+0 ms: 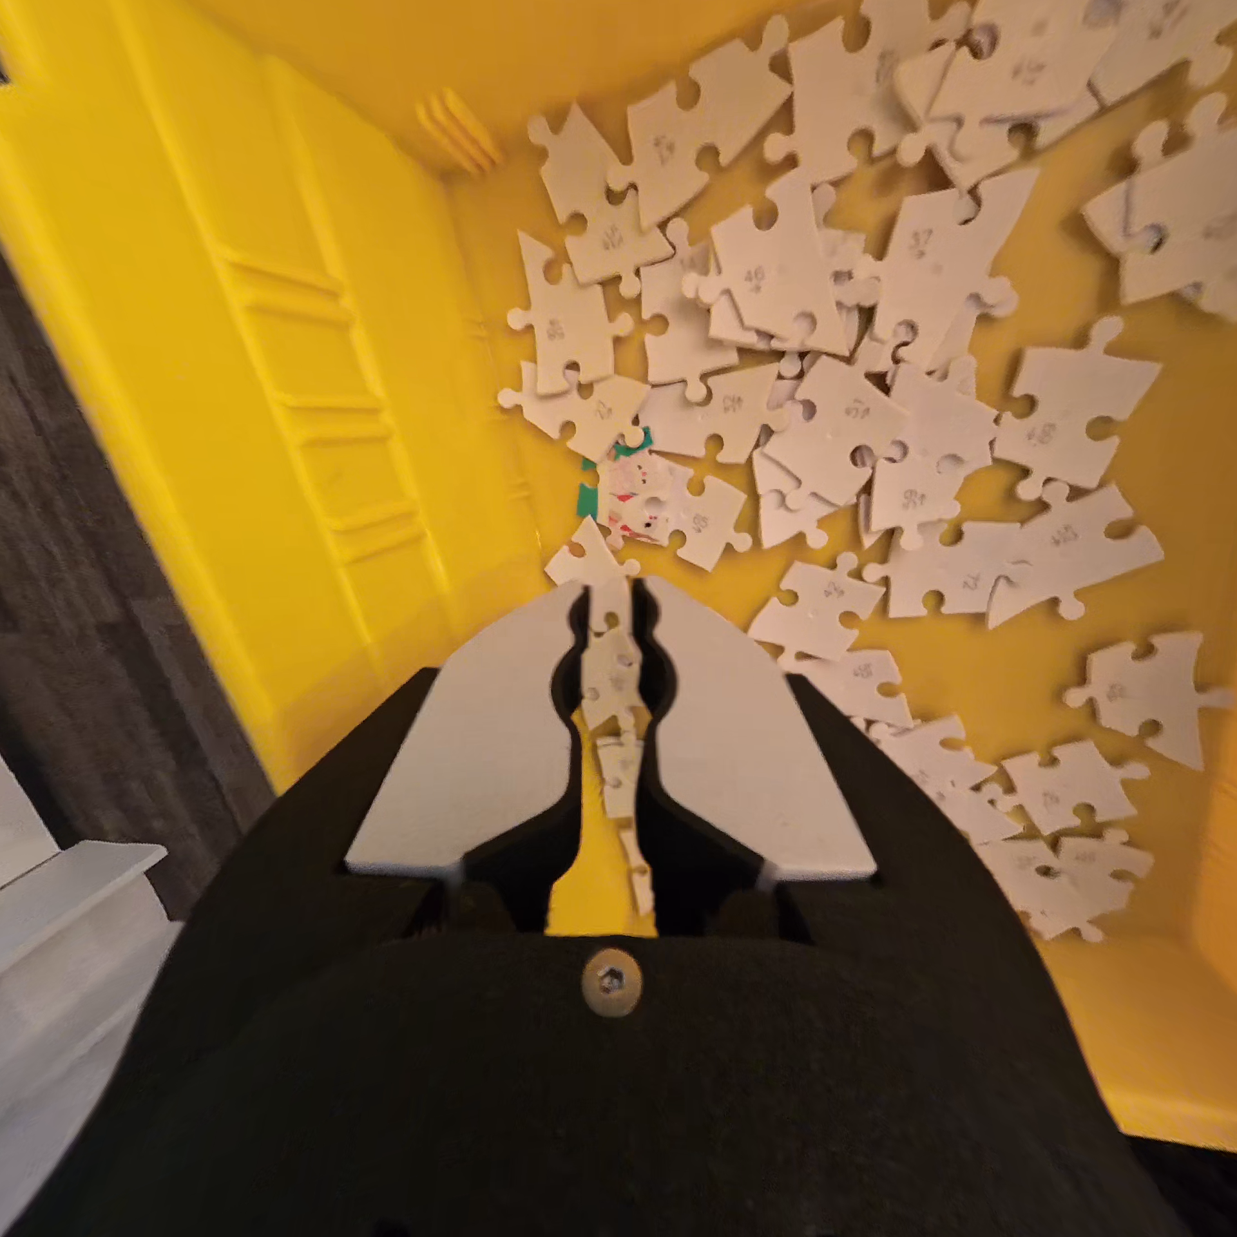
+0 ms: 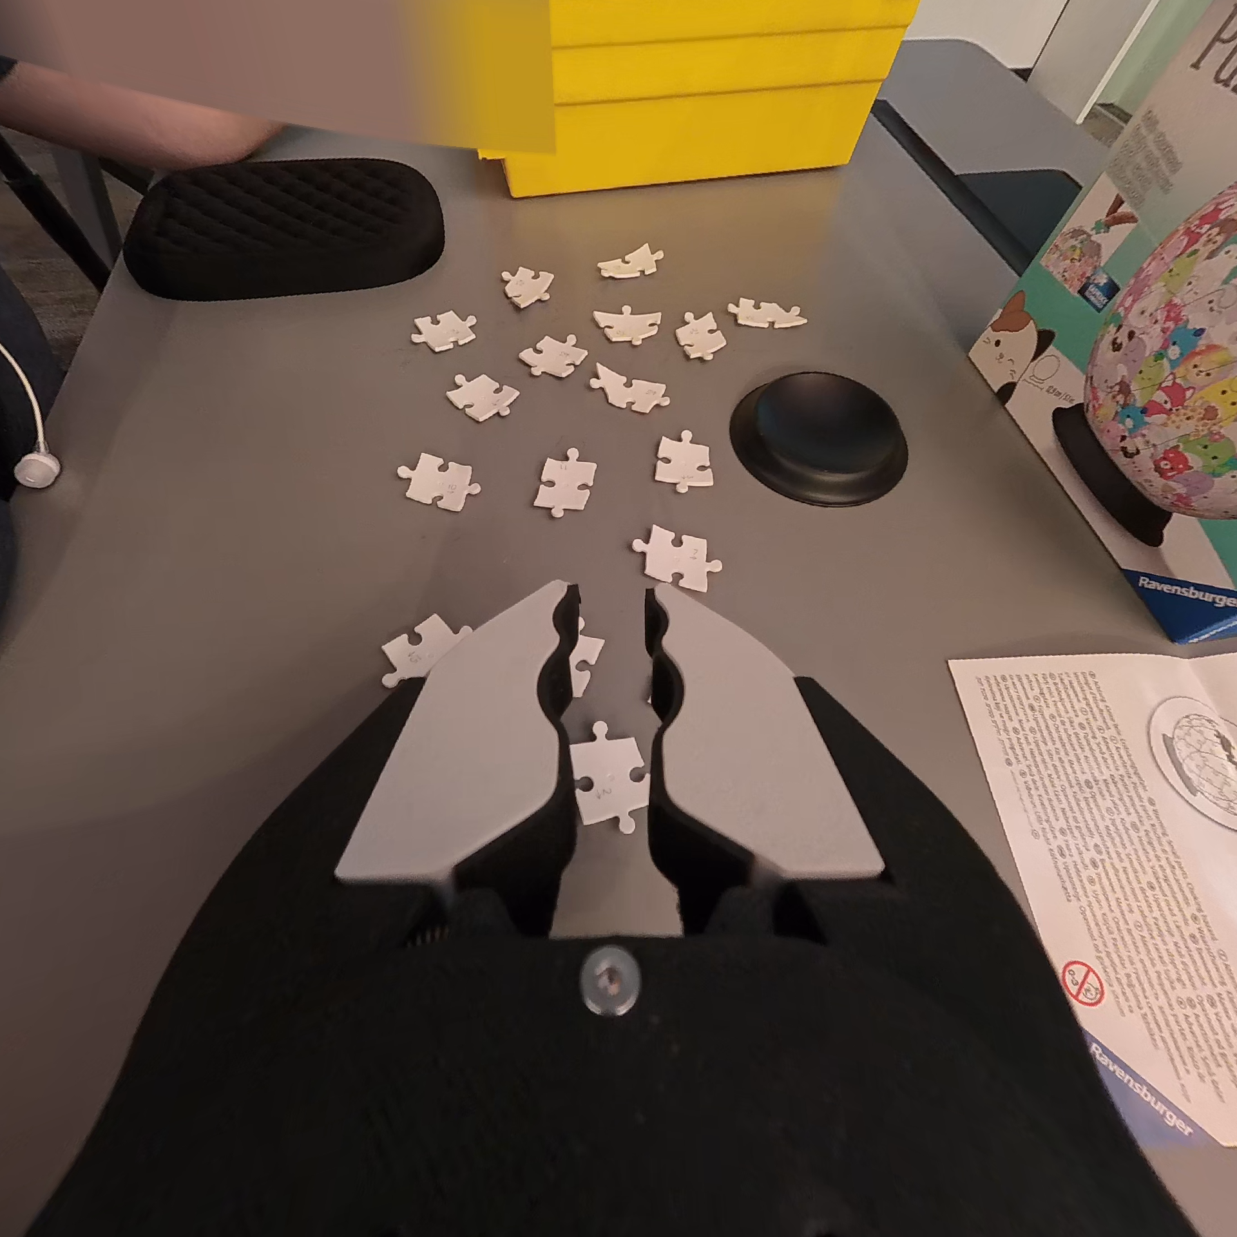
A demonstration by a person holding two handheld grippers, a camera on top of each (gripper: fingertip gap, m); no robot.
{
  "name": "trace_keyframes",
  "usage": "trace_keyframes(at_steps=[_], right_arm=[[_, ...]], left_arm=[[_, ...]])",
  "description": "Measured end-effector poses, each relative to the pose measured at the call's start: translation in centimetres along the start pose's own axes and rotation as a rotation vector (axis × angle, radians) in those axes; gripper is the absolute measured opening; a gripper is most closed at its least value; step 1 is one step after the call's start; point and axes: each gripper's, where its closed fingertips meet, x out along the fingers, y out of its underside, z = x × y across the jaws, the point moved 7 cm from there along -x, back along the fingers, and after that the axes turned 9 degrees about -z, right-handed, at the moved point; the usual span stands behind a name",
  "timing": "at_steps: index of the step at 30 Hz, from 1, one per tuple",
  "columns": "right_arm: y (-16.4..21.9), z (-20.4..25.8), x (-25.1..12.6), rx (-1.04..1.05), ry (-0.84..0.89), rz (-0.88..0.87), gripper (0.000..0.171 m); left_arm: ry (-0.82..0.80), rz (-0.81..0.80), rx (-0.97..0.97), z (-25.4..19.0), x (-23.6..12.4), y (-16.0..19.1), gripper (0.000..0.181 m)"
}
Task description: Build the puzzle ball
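The left gripper (image 1: 610, 589) reaches into a yellow bin (image 1: 281, 375), its fingers drawn nearly together with only a narrow slit between them. White puzzle pieces (image 1: 863, 415) show through that slit, but whether the gripper pinches one or merely hovers over them I cannot tell. The pieces lie heaped and overlapping on the bin's floor, most of them blank side up; one piece (image 1: 632, 492) near the fingertips shows a printed side with green, red and white.

The right gripper (image 2: 610, 596) hangs above the grey table (image 2: 234, 602) with its fingers parted and nothing between them. Below it, loose white pieces (image 2: 559, 485) are spread singly across the table, blank side up, one piece (image 2: 608, 780) visible in the gap between the fingers. A black round stand (image 2: 818, 447) sits to the right of the spread. Farther right stands the puzzle box (image 2: 1138, 321), and an instruction leaflet (image 2: 1104, 837) lies flat near it. A black quilted pad (image 2: 284, 224) rests at the far left, and the yellow bin (image 2: 703, 100) stands at the far edge.
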Motion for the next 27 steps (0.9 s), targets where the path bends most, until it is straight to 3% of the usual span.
trace_keyframes(at_steps=[3,4,9,12,19,23,27], right_arm=[[-0.1,0.1,0.0,-0.003,0.000,-0.001,0.020],[-0.1,0.1,0.0,-0.003,0.000,-0.002,0.020],[-0.1,0.0,0.0,-0.003,-0.001,-0.002,0.020],[0.0,0.1,0.0,-0.001,-0.003,-0.001,0.020],[0.0,0.1,0.1,0.001,-0.006,-0.001,0.020],[0.0,0.1,0.2,0.002,-0.011,0.005,0.020],[0.0,0.1,0.2,0.002,-0.012,0.006,0.020]], left_arm=[[0.002,0.061,-0.021,-0.1,1.2,0.3,0.042],[0.011,0.066,-0.024,-0.2,1.4,0.4,0.043],[0.061,0.059,-0.095,-0.2,1.6,0.5,0.036],[0.148,0.070,-0.146,-0.5,1.6,0.7,0.021],[0.207,0.110,-0.092,-1.1,0.9,1.2,0.021],[0.125,0.044,-0.123,0.1,-0.1,0.6,0.026],[0.145,0.074,-0.123,0.0,0.4,1.0,0.027]])
